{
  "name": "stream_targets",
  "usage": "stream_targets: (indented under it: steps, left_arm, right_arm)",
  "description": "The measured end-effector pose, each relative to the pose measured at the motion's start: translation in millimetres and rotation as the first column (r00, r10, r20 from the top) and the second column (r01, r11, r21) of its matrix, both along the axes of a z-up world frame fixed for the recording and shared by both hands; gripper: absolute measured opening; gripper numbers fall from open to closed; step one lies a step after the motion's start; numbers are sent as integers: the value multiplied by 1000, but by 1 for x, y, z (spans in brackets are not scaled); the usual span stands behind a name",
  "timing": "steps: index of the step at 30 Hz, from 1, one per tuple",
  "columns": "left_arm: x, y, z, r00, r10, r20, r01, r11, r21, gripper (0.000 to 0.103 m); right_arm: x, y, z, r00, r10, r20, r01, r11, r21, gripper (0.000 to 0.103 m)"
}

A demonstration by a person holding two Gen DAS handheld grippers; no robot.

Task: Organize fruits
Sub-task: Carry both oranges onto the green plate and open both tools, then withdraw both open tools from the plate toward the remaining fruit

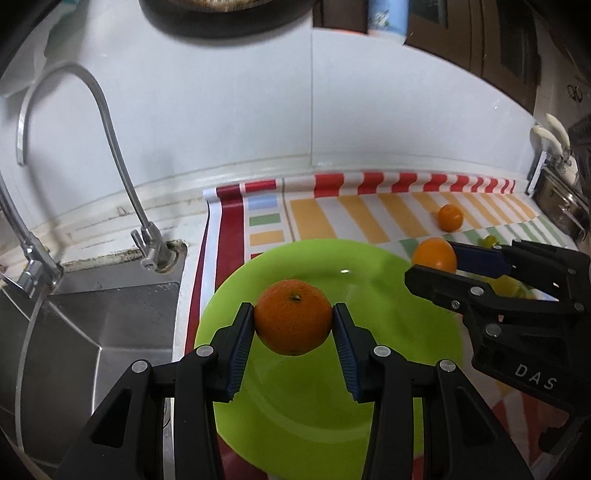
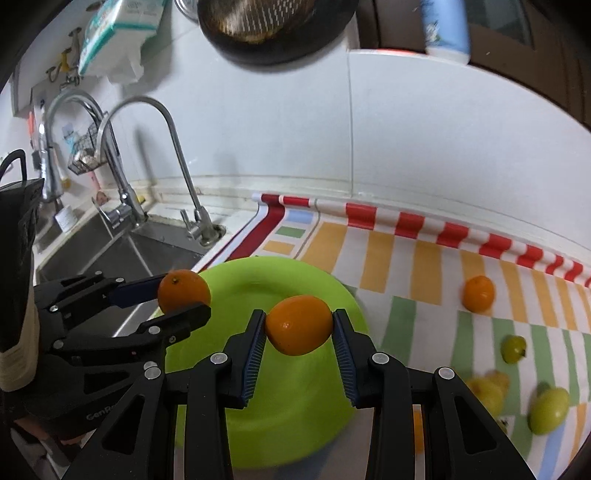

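My left gripper (image 1: 293,319) is shut on an orange (image 1: 293,315) and holds it in the air over the bright green plate (image 1: 388,325). My right gripper (image 2: 299,326) is shut on a second orange (image 2: 298,325), also above the green plate (image 2: 258,284). In the left wrist view the right gripper (image 1: 434,264) comes in from the right with its orange (image 1: 434,254) at the plate's far right rim. In the right wrist view the left gripper (image 2: 183,291) hangs with its orange (image 2: 183,290) over the plate's left rim. A third orange (image 2: 478,293) lies loose on the striped mat.
A steel sink (image 1: 92,325) with curved taps (image 1: 107,122) lies left of the plate. The striped mat (image 2: 424,266) carries several green and yellow fruits (image 2: 548,410) at its right. A dark pan (image 2: 273,26) and a blue-white bottle (image 2: 445,27) hang above the white wall.
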State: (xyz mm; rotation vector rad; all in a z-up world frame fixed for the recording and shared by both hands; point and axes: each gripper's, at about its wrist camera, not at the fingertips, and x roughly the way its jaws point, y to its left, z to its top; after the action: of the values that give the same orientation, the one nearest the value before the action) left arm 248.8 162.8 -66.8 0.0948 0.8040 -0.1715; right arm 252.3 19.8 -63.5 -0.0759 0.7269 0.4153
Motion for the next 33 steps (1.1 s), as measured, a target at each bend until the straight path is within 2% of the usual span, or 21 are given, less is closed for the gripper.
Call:
stream_targets:
  steps: [6, 13, 16, 20, 26, 28, 33]
  left_arm:
    - [21, 9, -23, 998, 6, -55, -7, 1000, -4, 42]
    - [31, 13, -33, 996, 2, -86, -3, 1000, -14, 43]
    - [30, 15, -31, 997, 15, -78, -16, 1000, -22, 50]
    - [23, 18, -21, 998, 18, -58, -20, 999, -36, 52]
    - [2, 17, 1, 999, 31, -11, -31, 999, -28, 62]
    - [-9, 16, 11, 999, 47, 15, -47, 999, -27, 67]
    - [-34, 11, 30, 994, 87, 62, -85, 996, -33, 74]
  right_arm:
    - [28, 12, -24, 998, 15, -59, -16, 1000, -25, 38]
    - [42, 19, -40, 996, 21, -89, -25, 999, -42, 38]
    - [42, 20, -41, 996, 14, -83, -19, 999, -49, 39]
    - [34, 15, -34, 998, -12, -62, 9, 999, -47, 42]
    - [11, 6, -14, 999, -45, -21, 44, 999, -24, 43]
    - [2, 3, -6, 999, -54, -5, 54, 998, -17, 47]
    - [-26, -11, 13, 996, -80, 47, 80, 997, 1, 50]
